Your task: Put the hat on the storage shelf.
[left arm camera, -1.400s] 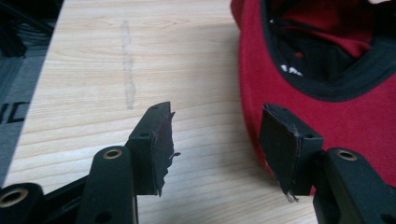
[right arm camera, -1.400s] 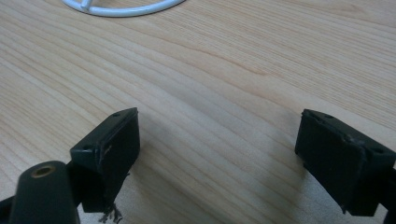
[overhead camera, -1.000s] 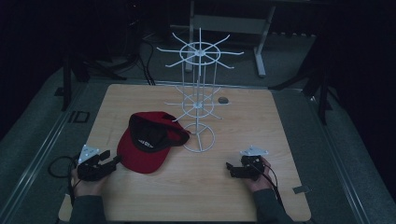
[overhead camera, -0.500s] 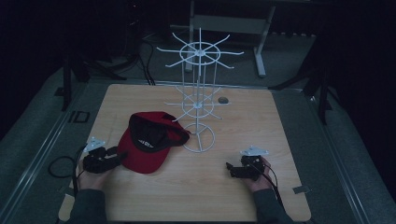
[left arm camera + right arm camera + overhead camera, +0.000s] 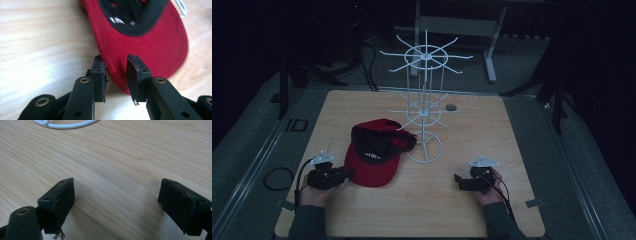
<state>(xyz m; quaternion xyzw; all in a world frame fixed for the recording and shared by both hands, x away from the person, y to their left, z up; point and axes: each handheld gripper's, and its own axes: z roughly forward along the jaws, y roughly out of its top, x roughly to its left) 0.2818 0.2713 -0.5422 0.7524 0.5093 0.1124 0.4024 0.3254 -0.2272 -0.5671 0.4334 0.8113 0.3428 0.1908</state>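
The red cap point(image 5: 374, 155) lay at the table's point(image 5: 512, 130) 8 o'clock, its far edge cut off in the left gripper view. The left gripper point(image 5: 116, 75) straddled the brim's edge, jaws partly apart; whether they pinched it was unclear. The right gripper point(image 5: 116, 203) gaped wide, holding nothing, at 5 o'clock.

The right hand-held gripper point(image 5: 116, 202) looked along its two black jaws, which stood wide apart with bare wood between them. The left jaw rose from the lower left corner, its pad worn, with frayed threads hanging at its lower edge. The right jaw sat at the right edge, its rim chipped. Both hovered close over the light wood-grain table point(image 5: 120, 157), casting soft shadows. At the top edge lay a curved arc of a white wire ring point(image 5: 65, 125), resting on the table well beyond the jaws.
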